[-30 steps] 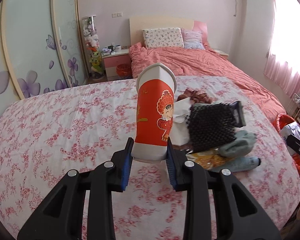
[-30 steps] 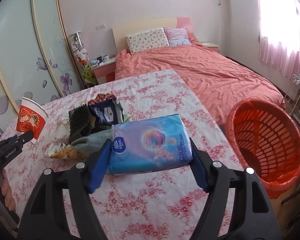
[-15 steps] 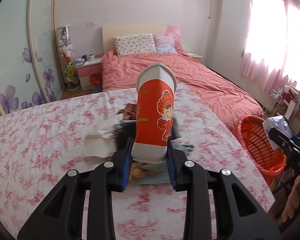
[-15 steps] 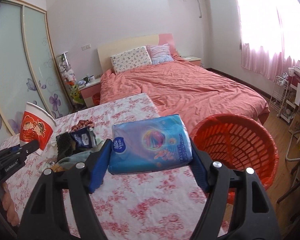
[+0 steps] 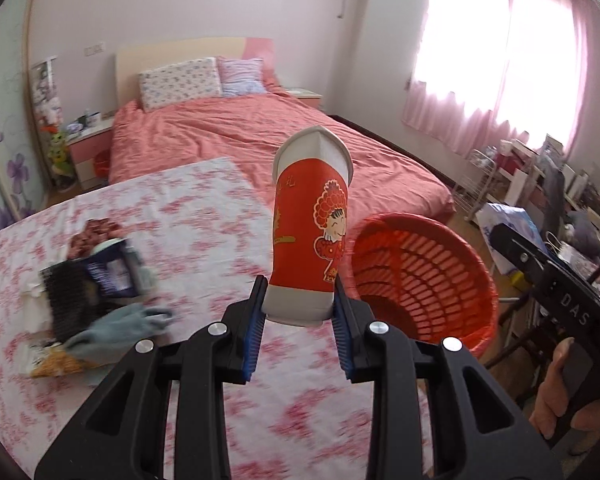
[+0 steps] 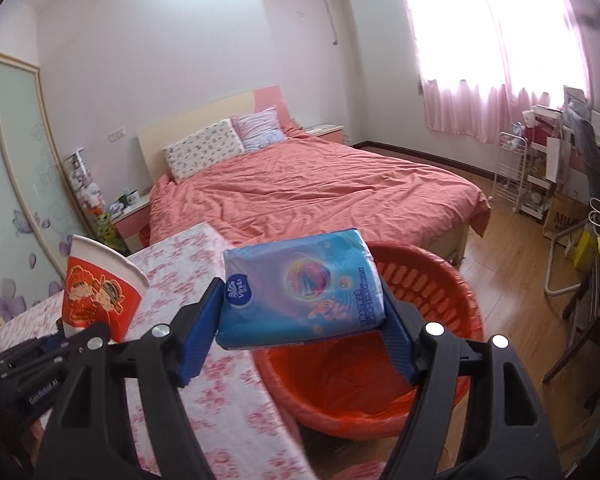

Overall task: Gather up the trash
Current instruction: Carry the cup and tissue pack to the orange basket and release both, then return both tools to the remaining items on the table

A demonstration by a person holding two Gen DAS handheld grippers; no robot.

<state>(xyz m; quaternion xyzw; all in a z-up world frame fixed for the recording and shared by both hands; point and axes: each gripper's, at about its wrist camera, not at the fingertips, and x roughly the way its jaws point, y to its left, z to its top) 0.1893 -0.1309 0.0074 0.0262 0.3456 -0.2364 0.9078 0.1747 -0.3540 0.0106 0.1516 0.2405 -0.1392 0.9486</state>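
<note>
Two grippers loaded. Left wrist: left gripper (image 5: 300, 320) pinching cup (image 5: 311, 232) at its base, upright above table (image 5: 204, 216); basket (image 5: 420, 276) just right. Right wrist: right gripper (image 6: 300, 328) clamping tissue pack (image 6: 300, 288) over basket (image 6: 452, 304); cup (image 6: 98, 292) at left.

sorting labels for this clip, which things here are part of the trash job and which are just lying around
Part of the job:
- red paper cup, held in the left tongs
- blue tissue pack, held in the right tongs
- red basket beside the table
- pile of wrappers and cloth on the floral tablecloth

Just lying about:
- bed with pillows
- white rack
</note>
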